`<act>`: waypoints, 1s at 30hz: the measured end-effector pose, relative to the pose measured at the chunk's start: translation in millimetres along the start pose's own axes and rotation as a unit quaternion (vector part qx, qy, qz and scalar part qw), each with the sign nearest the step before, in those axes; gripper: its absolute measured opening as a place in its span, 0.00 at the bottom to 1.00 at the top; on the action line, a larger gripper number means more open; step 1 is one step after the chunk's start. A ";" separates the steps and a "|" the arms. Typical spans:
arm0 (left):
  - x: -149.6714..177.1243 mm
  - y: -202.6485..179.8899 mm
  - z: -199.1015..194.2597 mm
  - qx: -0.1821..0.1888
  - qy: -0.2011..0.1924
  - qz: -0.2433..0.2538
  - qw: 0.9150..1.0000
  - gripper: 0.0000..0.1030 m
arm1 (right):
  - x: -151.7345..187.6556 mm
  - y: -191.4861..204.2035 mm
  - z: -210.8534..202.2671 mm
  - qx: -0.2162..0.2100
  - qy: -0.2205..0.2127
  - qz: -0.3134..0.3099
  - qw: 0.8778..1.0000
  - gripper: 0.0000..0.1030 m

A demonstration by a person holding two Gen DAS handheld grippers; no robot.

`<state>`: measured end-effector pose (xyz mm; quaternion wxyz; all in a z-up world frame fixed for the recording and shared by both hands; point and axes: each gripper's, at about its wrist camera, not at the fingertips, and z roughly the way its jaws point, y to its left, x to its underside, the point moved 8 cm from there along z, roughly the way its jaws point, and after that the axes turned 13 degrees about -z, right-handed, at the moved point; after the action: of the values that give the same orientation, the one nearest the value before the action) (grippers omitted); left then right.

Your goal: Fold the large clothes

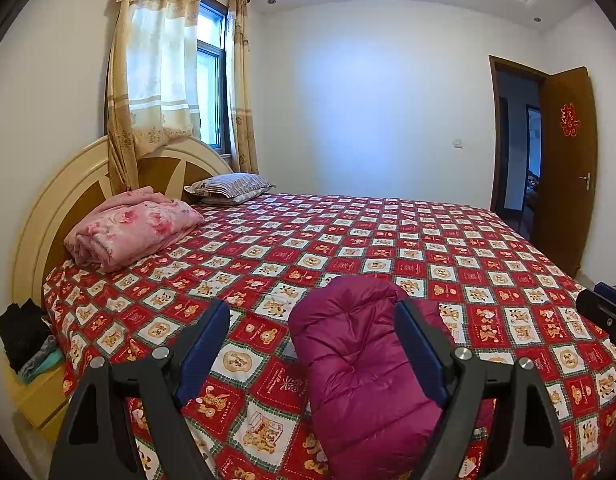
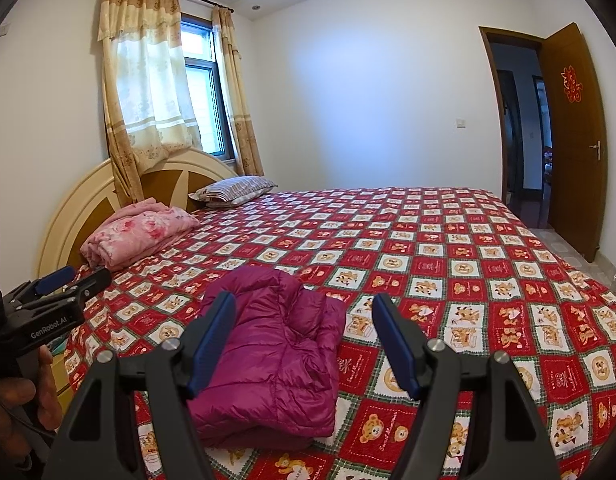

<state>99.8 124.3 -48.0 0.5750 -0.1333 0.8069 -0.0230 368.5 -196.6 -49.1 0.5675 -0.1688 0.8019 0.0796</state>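
Currently the folded jacket (image 2: 274,354) lies on the bed (image 2: 467,280) near its front edge. Left gripper (image 1: 311,344) and right gripper (image 2: 304,340) stand wide, holding nothing, above it.

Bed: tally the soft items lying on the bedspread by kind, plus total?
Puffer jacket, magenta, folded, near edge: 1
Pink floral blanket, folded, by the headboard: 1
Striped pillow, far corner: 1
Total: 3
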 end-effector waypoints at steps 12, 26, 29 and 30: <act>3.1 2.4 0.1 -0.002 0.002 0.000 1.000 0.82 | 1.5 4.1 0.2 -0.002 0.002 0.003 1.000 0.71; 7.4 7.4 7.9 -0.008 0.018 -0.008 1.000 0.82 | 0.7 6.1 0.7 -0.001 0.002 0.003 1.000 0.72; 9.1 5.8 8.7 -0.011 0.019 -0.002 1.000 0.82 | 0.7 6.5 1.1 -0.001 0.003 0.004 1.000 0.72; 10.0 5.2 9.3 -0.012 0.020 0.000 1.000 0.82 | 1.7 7.4 0.8 -0.001 0.003 0.003 1.000 0.72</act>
<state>104.5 128.0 -61.3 0.5574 -0.1396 0.8183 -0.0157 366.0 -189.8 -51.4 0.5644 -0.1671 0.8043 0.0817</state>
